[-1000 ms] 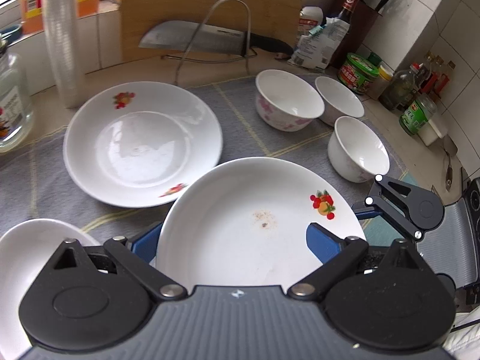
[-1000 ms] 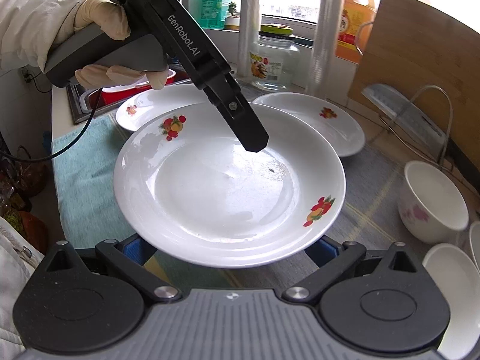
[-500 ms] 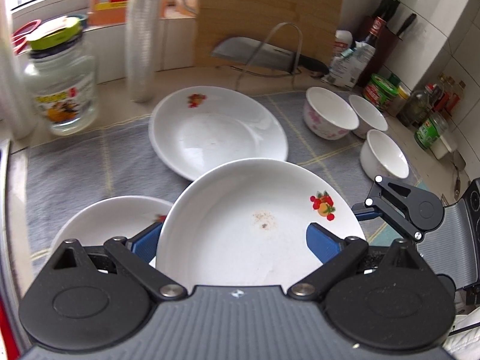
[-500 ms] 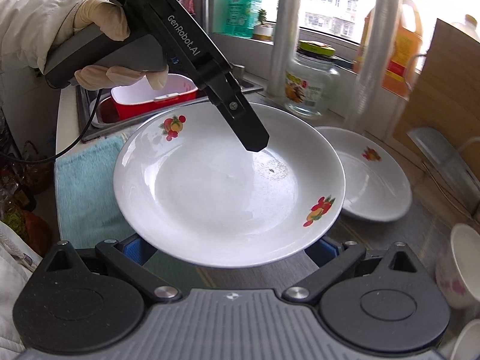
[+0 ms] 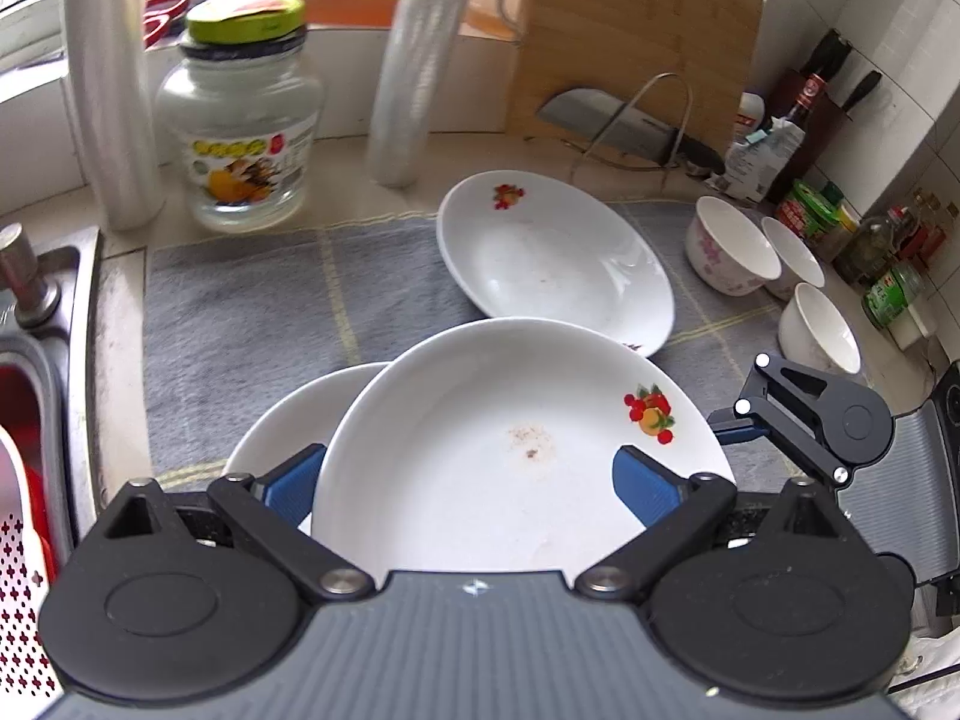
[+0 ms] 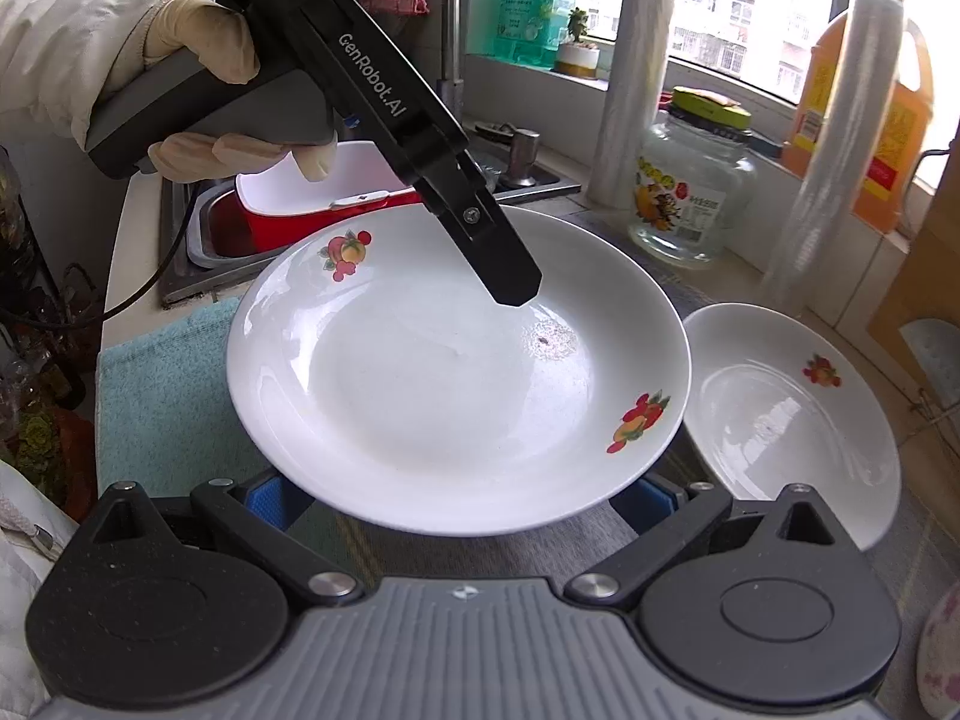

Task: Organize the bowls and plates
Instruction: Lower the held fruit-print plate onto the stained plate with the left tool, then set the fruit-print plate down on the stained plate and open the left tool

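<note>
Both grippers hold one white plate with fruit prints, also shown in the right wrist view. My left gripper is shut on its near rim, and in the right wrist view it clamps the far rim. My right gripper is shut on the opposite rim; its fingers show at the plate's right. The held plate hovers above a second plate on the grey mat. A third plate lies further back. Three white bowls stand at the right.
A glass jar, two plastic-wrap rolls and a cutting board with a cleaver on a rack line the back. The sink with a red basin is at the left. Bottles and jars crowd the right corner.
Both grippers have carried the held plate to the left, over the plate near the sink. The bowls and the far plate have shifted right in view.
</note>
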Demonstrator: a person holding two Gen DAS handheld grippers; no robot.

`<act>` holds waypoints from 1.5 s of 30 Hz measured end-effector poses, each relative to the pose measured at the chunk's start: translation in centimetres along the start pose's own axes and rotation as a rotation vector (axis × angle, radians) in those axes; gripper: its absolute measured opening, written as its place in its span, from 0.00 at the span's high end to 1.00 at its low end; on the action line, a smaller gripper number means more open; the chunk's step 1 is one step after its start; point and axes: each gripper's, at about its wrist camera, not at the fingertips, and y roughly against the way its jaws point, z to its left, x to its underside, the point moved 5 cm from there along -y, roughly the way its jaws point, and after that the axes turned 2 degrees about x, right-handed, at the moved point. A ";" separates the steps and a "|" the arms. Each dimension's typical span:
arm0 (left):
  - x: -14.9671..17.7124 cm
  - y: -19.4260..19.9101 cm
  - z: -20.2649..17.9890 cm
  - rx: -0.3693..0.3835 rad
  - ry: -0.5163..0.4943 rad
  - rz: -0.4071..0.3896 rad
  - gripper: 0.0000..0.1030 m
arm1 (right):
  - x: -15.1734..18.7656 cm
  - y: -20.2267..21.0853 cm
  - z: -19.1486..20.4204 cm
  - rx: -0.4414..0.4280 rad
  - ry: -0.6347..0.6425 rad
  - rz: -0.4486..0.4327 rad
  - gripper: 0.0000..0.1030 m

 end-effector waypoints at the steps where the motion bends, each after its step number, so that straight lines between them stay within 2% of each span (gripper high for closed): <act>1: 0.0 -0.1 0.3 0.002 0.007 0.001 0.05 | -0.2 -0.4 0.0 -0.003 0.001 0.005 0.00; 12: 0.5 -1.0 2.6 0.006 0.035 0.021 0.05 | -1.0 -2.0 0.5 -0.006 0.006 0.058 0.00; 27: 1.0 -2.2 3.1 -0.011 0.027 0.062 0.05 | -1.6 -2.4 0.8 0.003 0.022 0.097 0.00; 40: 0.8 -3.1 2.6 -0.074 -0.054 0.133 0.05 | -1.8 -2.2 1.0 0.007 0.009 0.119 0.00; 45: 0.8 -2.8 2.3 -0.095 -0.090 0.137 0.05 | -1.8 -2.1 0.9 0.003 -0.001 0.113 0.00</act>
